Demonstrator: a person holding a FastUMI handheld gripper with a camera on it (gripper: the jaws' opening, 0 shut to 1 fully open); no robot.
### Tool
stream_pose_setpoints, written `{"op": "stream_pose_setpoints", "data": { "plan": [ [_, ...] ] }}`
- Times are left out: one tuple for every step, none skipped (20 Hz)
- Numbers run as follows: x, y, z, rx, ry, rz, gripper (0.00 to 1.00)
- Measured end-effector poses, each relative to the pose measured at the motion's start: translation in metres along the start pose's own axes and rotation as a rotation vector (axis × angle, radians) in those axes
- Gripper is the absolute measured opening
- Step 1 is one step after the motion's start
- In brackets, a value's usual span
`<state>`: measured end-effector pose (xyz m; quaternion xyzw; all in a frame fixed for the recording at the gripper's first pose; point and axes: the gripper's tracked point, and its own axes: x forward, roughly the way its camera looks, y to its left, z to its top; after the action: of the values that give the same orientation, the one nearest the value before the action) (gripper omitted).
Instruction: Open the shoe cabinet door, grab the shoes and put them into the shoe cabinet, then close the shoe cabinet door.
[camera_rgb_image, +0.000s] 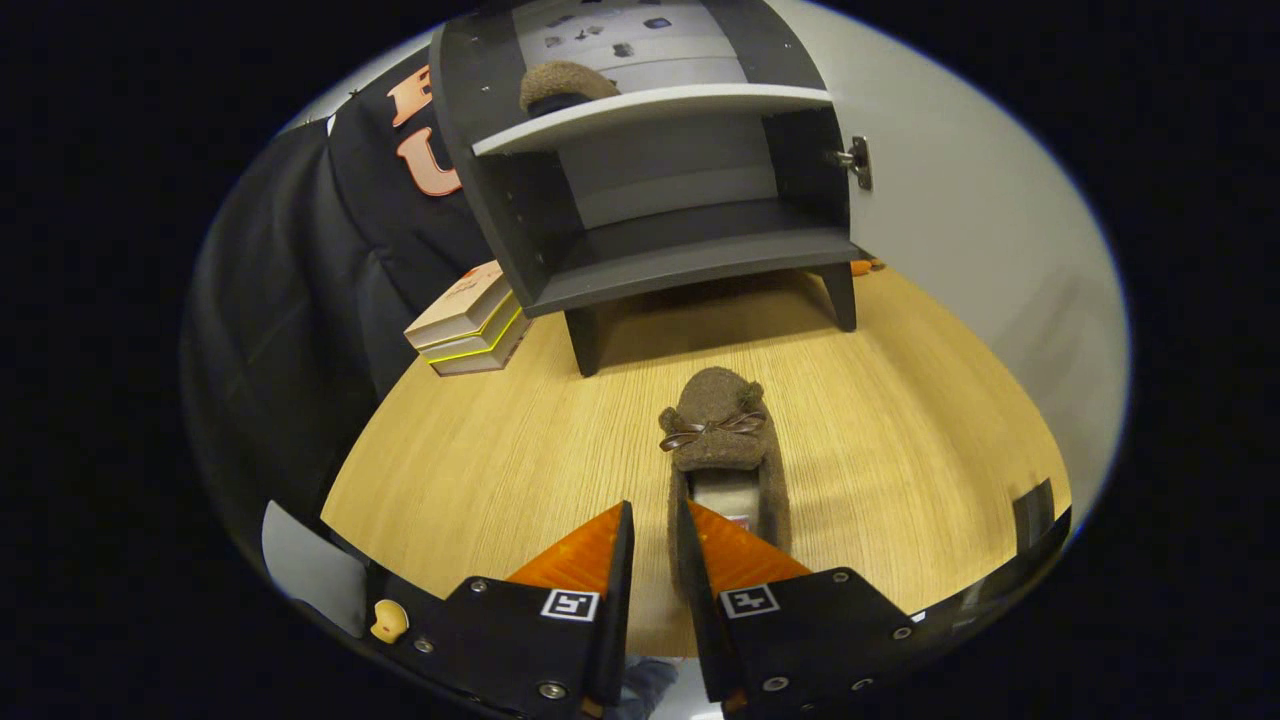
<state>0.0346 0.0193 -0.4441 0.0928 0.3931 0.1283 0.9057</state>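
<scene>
A brown fuzzy slipper (718, 425) with a small bow lies on the wooden table (900, 430), toe pointing toward the shoe cabinet (690, 255). My gripper (655, 510) is at the slipper's heel. The right finger (735, 555) reaches into the heel opening and the left finger (590, 550) stays outside, so the slipper's left side wall lies between them. A strip of table still shows in the gap, and the fingers are slightly open. The dark grey cabinet stands beyond with its door (980, 210) swung open to the right. A second brown slipper (565, 85) sits on its white upper shelf.
A stack of books (470, 320) lies left of the cabinet's front leg. A small orange object (866, 266) peeks out by the right rear leg. The cabinet's lower shelf (700, 265) is bare. Black cloth hangs on the left.
</scene>
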Motion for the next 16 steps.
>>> {"op": "stream_pose_setpoints", "data": {
  "plan": [
    [0.008, -0.003, -0.001, 0.005, 0.007, -0.002, 0.30],
    [0.016, -0.007, -0.005, 0.007, 0.024, -0.009, 0.30],
    [0.023, -0.011, -0.008, 0.012, 0.041, -0.015, 0.30],
    [0.030, -0.011, -0.010, 0.022, 0.055, -0.009, 0.30],
    [0.037, -0.011, -0.011, 0.033, 0.063, -0.003, 0.30],
    [0.042, -0.013, -0.012, 0.038, 0.074, 0.000, 0.30],
    [0.047, -0.012, -0.013, 0.041, 0.082, 0.005, 0.30],
    [0.052, -0.011, -0.013, 0.040, 0.083, 0.007, 0.30],
    [0.057, -0.012, -0.015, 0.031, 0.098, -0.003, 0.30],
    [0.063, -0.012, -0.018, 0.027, 0.108, -0.012, 0.25],
    [0.068, -0.013, -0.020, 0.030, 0.115, -0.023, 0.22],
    [0.070, -0.014, -0.020, 0.036, 0.107, -0.035, 0.18],
    [0.070, -0.016, -0.019, 0.045, 0.100, -0.039, 0.17],
    [0.070, -0.017, -0.020, 0.056, 0.090, -0.033, 0.14],
    [0.069, -0.018, -0.018, 0.082, 0.085, -0.025, 0.13],
    [0.069, -0.019, -0.017, 0.108, 0.082, -0.022, 0.09]
  ]
}}
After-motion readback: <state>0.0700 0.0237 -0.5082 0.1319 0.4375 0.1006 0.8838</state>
